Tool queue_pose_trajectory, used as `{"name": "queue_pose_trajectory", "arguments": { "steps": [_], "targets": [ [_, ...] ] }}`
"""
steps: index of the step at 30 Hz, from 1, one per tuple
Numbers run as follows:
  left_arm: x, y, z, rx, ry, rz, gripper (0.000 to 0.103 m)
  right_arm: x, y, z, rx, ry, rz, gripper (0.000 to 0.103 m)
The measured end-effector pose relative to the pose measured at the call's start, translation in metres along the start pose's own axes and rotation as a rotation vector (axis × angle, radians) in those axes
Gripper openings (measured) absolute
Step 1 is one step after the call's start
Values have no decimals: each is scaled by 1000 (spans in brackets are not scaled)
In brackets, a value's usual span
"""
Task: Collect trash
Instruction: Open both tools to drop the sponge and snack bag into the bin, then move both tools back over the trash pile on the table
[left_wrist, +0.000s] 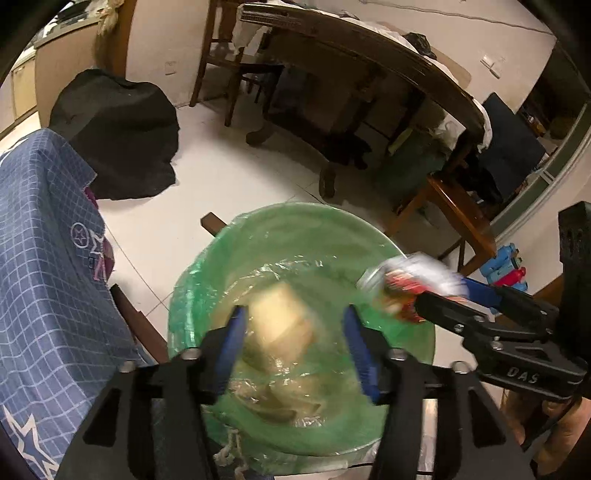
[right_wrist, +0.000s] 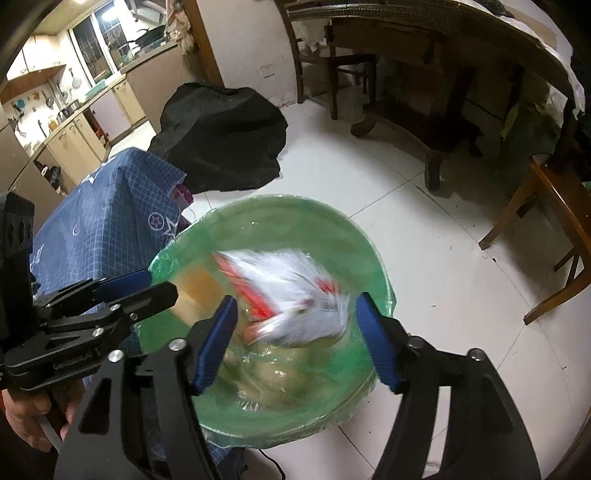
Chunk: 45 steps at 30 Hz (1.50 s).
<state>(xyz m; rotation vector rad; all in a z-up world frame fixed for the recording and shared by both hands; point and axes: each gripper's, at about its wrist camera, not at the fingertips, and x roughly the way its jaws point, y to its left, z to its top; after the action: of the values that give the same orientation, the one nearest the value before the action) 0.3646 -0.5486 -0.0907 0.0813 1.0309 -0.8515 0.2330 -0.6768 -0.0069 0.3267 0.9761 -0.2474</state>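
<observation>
A round bin lined with a green plastic bag (left_wrist: 207, 266) (right_wrist: 373, 258) stands on the floor below both grippers. A pale yellow piece of trash (left_wrist: 282, 314) (right_wrist: 197, 291), blurred, is in the bin between my left gripper's (left_wrist: 293, 315) open fingers, not gripped. A white and red wrapper (right_wrist: 291, 295) (left_wrist: 406, 282), blurred, is over the bin between my right gripper's (right_wrist: 295, 306) open fingers. Crumpled yellowish trash (left_wrist: 280, 398) (right_wrist: 273, 373) lies at the bin's bottom. The right gripper shows in the left view (left_wrist: 436, 295) at the bin's right rim.
A blue checked cloth (left_wrist: 44, 280) (right_wrist: 110, 221) covers something left of the bin. A black bag (left_wrist: 118, 133) (right_wrist: 225, 136) lies on the white tile floor behind. A dark wooden table (left_wrist: 369, 55) and chairs (right_wrist: 554, 221) stand at the back and right.
</observation>
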Motion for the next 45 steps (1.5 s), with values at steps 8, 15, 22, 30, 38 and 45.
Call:
{"name": "queue_pose_trajectory", "arguments": {
  "steps": [8, 15, 22, 30, 38, 45],
  "targets": [
    [-16, 2, -3, -3, -24, 14, 64, -11, -6, -4, 31, -35, 11, 67],
    [-79, 15, -37, 36, -97, 4, 69, -52, 31, -21, -52, -162, 99, 71],
    [-190, 99, -105, -38, -209, 79, 70, -68, 131, -59, -285, -212, 264, 72],
    [-341, 256, -207, -355, -381, 353, 74, -57, 270, -100, -591, -161, 450, 72],
    [-413, 396, -303, -743, -437, 426, 69, -51, 366, -137, -805, -112, 551, 72],
    [-393, 425, -292, -707, -369, 332, 59, -48, 403, -151, -931, -78, 565, 72]
  ]
}}
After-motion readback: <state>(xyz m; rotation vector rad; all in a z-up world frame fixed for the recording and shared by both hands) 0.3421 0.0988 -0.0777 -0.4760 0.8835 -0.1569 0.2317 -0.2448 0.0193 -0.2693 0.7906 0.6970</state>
